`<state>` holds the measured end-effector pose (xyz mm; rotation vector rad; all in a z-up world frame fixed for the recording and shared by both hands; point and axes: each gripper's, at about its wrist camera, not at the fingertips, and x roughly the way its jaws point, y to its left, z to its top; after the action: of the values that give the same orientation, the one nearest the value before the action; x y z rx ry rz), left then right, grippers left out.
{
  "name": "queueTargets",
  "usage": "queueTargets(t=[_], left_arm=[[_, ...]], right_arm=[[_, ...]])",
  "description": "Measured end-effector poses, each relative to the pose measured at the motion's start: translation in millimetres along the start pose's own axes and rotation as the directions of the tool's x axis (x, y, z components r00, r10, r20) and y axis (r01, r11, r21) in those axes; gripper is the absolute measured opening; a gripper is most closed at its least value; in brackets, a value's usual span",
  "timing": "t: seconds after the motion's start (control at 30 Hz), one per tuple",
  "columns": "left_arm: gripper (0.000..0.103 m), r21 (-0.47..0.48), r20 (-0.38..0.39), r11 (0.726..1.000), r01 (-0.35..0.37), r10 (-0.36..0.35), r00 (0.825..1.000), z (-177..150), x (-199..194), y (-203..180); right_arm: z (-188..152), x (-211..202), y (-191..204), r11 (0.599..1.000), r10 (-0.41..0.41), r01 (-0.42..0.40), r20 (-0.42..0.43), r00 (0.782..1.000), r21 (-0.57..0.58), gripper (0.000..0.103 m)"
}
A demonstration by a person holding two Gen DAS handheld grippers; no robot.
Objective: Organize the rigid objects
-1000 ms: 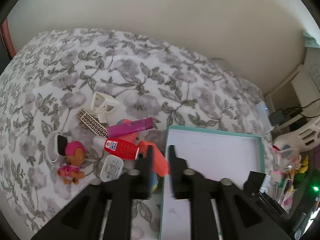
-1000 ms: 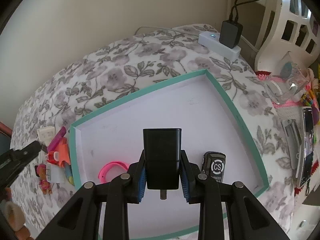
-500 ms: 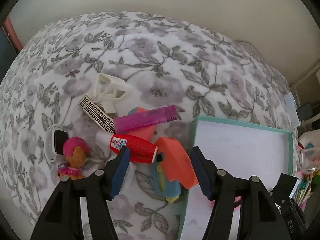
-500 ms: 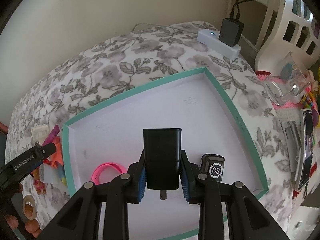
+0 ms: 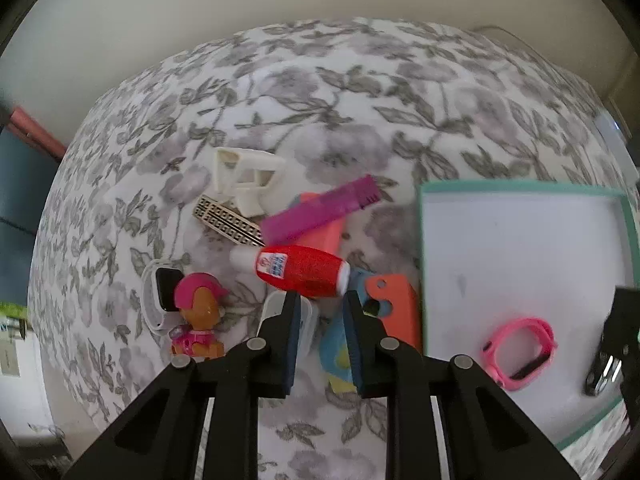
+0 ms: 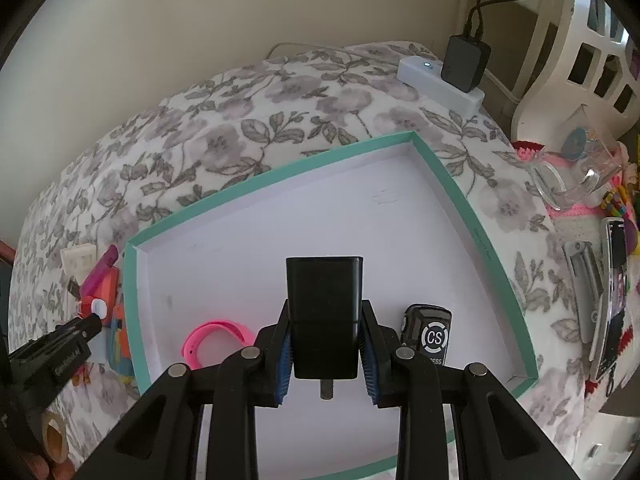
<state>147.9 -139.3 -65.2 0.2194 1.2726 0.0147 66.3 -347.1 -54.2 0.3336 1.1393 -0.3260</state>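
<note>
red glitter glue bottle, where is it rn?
Left wrist view: the red glue bottle lies on its side on the floral cloth, just ahead of the open left gripper, under the purple lighter, left of the teal box.

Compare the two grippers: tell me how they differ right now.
The right gripper is shut on a black charger above the teal-rimmed box. The left gripper is open and holds nothing, poised over the toy pile by the red glue bottle. Both are black with blue pads.

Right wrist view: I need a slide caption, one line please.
Right gripper holds a black charger above the teal-rimmed tray.
</note>
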Motion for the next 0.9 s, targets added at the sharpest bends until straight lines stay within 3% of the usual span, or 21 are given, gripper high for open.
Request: queueTargets(t=[0.13,0.27,0.4,0.53,0.7,0.77,0.9], left_arm=[[0.022,0.059,0.004,0.998,-0.021,0.021,1.000,-3,1,-11],[0.022,0.036,-0.027,0.997,0.074,-0.073,0.997,-4,-1,-7],[0.022,0.035,-0.043,0.993,0.113,-0.112,0.993,-8,-2,-4],[0.022,-0.055,-0.102,0.975,0.214,-0.219,0.970,-12,10,14],[0.022,-0.122,-0.098,0.962,0.244,-0.257,0.962,-11,21,24],[0.022,-0.103,-0.078,0.963,0.248,-0.257,0.963,-9,16,23],[0.039,-0.069,-0.058,0.974,0.217,-0.221,0.974,-6,15,17]], right_arm=[[-1,1,0,1.000,0.000,0.000,-0.004,1.000,-0.002,0.030],[-1,1,-1,1.000,0.001,-0.001,-0.008,1.000,0.003,0.030],[-2,2,-1,1.000,0.003,-0.003,-0.014,1.000,0.000,0.030],[-1,2,-1,1.000,0.003,-0.003,-0.015,1.000,0.000,0.030],[-2,2,2,1.000,0.004,-0.004,-0.013,1.000,-0.011,0.030],[-2,3,2,1.000,0.004,-0.004,-0.016,1.000,-0.007,0.030],[-3,4,1,1.000,0.001,-0.001,-0.023,1.000,-0.003,0.030]])
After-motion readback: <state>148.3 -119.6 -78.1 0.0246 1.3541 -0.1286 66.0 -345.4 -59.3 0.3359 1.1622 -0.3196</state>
